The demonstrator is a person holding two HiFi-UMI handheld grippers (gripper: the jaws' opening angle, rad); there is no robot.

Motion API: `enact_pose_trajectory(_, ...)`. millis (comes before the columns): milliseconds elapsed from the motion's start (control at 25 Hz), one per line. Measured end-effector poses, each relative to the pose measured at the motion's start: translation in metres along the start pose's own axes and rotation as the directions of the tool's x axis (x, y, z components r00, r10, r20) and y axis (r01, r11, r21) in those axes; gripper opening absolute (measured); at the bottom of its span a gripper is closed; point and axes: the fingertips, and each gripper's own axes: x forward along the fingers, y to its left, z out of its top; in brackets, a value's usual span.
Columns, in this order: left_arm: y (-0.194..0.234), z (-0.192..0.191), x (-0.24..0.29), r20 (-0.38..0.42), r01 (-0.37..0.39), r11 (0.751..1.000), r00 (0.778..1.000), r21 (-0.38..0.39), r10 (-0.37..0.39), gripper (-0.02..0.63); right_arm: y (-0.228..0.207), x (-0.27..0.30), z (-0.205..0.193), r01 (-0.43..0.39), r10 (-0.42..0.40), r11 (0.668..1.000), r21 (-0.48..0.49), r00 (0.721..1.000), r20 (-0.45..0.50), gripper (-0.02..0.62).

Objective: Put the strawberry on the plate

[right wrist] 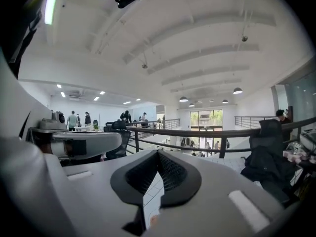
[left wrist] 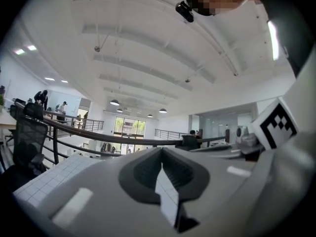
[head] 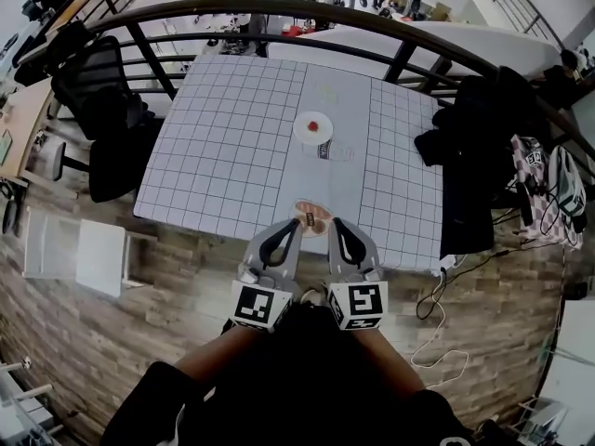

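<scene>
Jaws pressed together with nothing between them on both the left gripper (head: 294, 224) and the right gripper (head: 337, 222); both hang side by side at the table's (head: 232, 147) near edge, flanking a brown dish (head: 312, 216). Strawberry (head: 313, 125) sits on the white plate (head: 298, 129) mid-table, well apart from both; open gridded surface lies between.

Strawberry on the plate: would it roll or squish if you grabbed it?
The strawberry looks small and rounded, so a nudge might roll it. It looks tiny beside its plate, so probably light. Real or toy I cannot tell, so squishing is uncertain.
</scene>
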Motion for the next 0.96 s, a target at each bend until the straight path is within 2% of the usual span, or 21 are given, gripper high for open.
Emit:
enact_pose_trajectory(280,-0.027,0.000,-0.002,0.029,-0.045,0.998,0.999,0.031,0.044,0.009,-0.020,-0.035,0.002,0.000,0.000,1.000,-0.004,0.999,0.039,-0.003)
enact_pose_trajectory(400,-0.043,-0.001,0.000,0.051,-0.036,0.999,0.998,0.039,0.034,0.009,-0.026,-0.044,-0.003,-0.007,0.007,1.000,-0.002,0.999,0.039,-0.003)
enact_pose_trajectory(520,-0.058,0.001,0.000,0.037,-0.027,0.999,0.999,0.043,0.026,0.009,-0.031,-0.051,-0.002,-0.011,0.011,1.000,0.000,0.999,0.047,-0.003)
enact_pose_trajectory(800,-0.076,0.001,0.000,0.061,-0.045,0.998,0.997,0.054,0.041,0.009,-0.037,-0.063,-0.003,-0.032,0.033,0.999,-0.021,0.998,0.062,-0.003)
enact_pose_trajectory(960,-0.091,0.001,0.004,0.058,-0.013,0.998,0.998,0.065,0.009,0.009,-0.040,-0.068,-0.002,-0.027,0.029,0.999,-0.030,0.997,0.065,-0.003)
